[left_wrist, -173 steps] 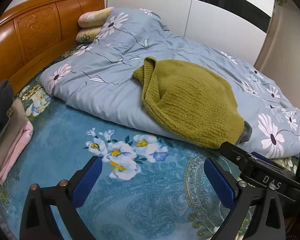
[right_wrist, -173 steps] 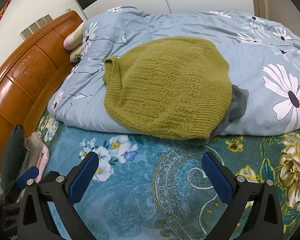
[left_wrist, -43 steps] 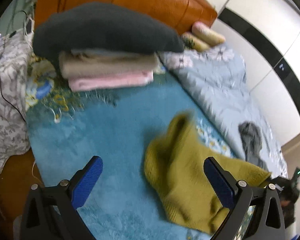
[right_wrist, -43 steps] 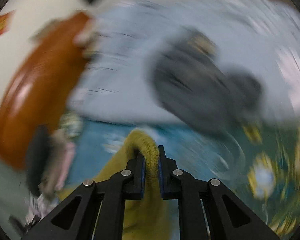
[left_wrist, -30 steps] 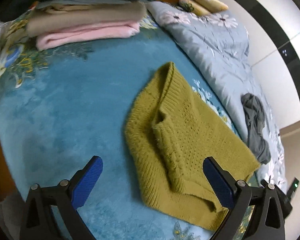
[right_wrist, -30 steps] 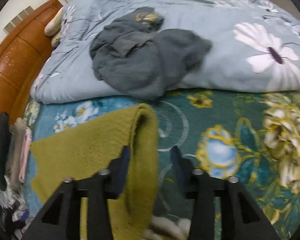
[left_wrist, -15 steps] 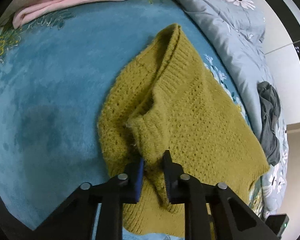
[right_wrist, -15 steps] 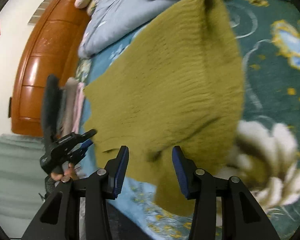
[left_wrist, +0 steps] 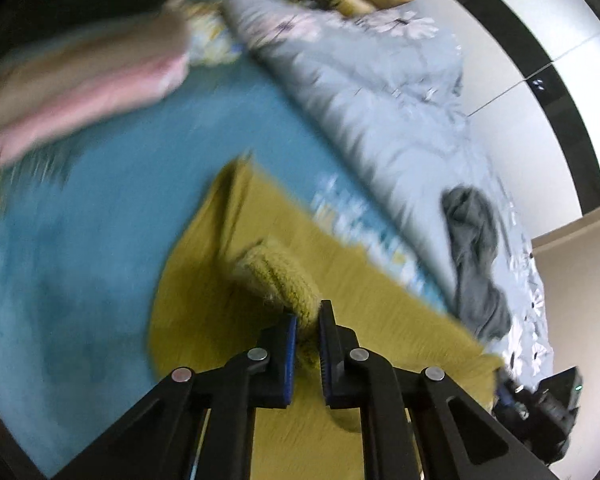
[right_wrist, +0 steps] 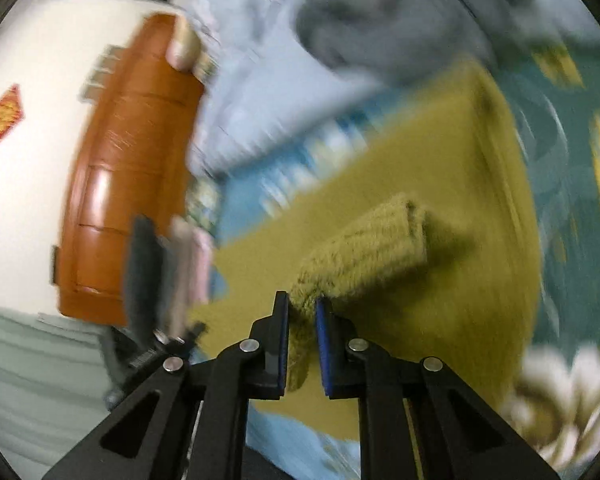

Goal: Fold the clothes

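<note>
An olive-green knit sweater [left_wrist: 228, 300] lies spread on the teal floral bedspread [left_wrist: 100, 208]; it also shows in the right wrist view [right_wrist: 380, 184]. My left gripper [left_wrist: 308, 320] is shut on a ribbed edge of the sweater and lifts it off the bed. My right gripper [right_wrist: 301, 304] is shut on another ribbed edge [right_wrist: 364, 248], also lifted. Both views are motion-blurred.
A grey garment [left_wrist: 476, 248] lies on the blue-grey flowered quilt [left_wrist: 380, 112]. A stack of folded clothes [left_wrist: 80, 80], pink at the bottom, sits at the left. The orange wooden headboard [right_wrist: 132, 160] stands beyond it.
Both grippers have closed on edges of the olive sweater and are lifting them. The right gripper was open half a second ago. Both cameras are moving fast.
</note>
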A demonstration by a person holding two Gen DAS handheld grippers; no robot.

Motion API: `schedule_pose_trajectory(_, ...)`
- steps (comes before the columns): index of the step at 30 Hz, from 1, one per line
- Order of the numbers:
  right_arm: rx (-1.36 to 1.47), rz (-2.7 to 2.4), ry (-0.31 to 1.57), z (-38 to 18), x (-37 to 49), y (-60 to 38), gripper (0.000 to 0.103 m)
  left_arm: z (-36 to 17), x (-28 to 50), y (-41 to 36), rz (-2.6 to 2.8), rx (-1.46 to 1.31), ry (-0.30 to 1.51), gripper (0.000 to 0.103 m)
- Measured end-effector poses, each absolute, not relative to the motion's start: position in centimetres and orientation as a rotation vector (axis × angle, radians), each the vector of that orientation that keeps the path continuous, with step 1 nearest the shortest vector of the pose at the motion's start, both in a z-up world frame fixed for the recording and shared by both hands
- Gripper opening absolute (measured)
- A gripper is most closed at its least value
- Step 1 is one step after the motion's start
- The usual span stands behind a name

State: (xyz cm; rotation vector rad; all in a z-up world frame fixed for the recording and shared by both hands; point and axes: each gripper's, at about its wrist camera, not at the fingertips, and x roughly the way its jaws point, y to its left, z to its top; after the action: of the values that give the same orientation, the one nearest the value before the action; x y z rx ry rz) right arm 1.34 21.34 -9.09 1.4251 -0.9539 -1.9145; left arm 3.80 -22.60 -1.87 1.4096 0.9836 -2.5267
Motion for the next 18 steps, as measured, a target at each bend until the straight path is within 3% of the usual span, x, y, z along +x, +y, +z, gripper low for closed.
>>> schedule_pose_trajectory(4, 1.187, -2.048, -0.928, -2.4, -5.8, 21.0, 0.007, 2.0, -0.3, -22.9, -2.623, 1.356, 0.933, 0.011)
schedule_pose_trajectory(8, 1.052, -2.192, -0.888, 2.0, -12.0, 19.7, 0.006, 4.1, -4.3, -23.3, -2.616, 1.35, 1.039, 0.023)
schedule_pose_trajectory(9, 1.039, -2.211, -0.901, 2.4, -13.4, 19.6, 0.006, 4.2, -4.6, -23.4, -2.613, 1.349, 1.061, 0.034)
schedule_pose_trajectory(11, 1.063, -2.224, -0.93, 2.2, -15.5, 19.4, 0.006, 3.9, -4.1, -23.9, -2.617, 1.356, 1.058, 0.045)
schedule_pose_trajectory(16, 1.16, -2.234, -0.923, -0.1, -14.5, 20.0, 0.009, -1.6, 0.6, -25.8, -2.531, 1.44, 0.823, 0.054)
schedule_pose_trajectory(17, 1.19, -2.236, -0.891, -0.8, -13.6, 20.6, 0.012, -3.9, 2.2, -26.7, -2.466, 1.484, 0.789, 0.054)
schedule_pose_trajectory(18, 1.236, -2.231, -0.861, -2.1, -12.4, 21.3, 0.022, -6.1, 3.6, -27.5, -2.403, 1.524, 0.778, 0.054)
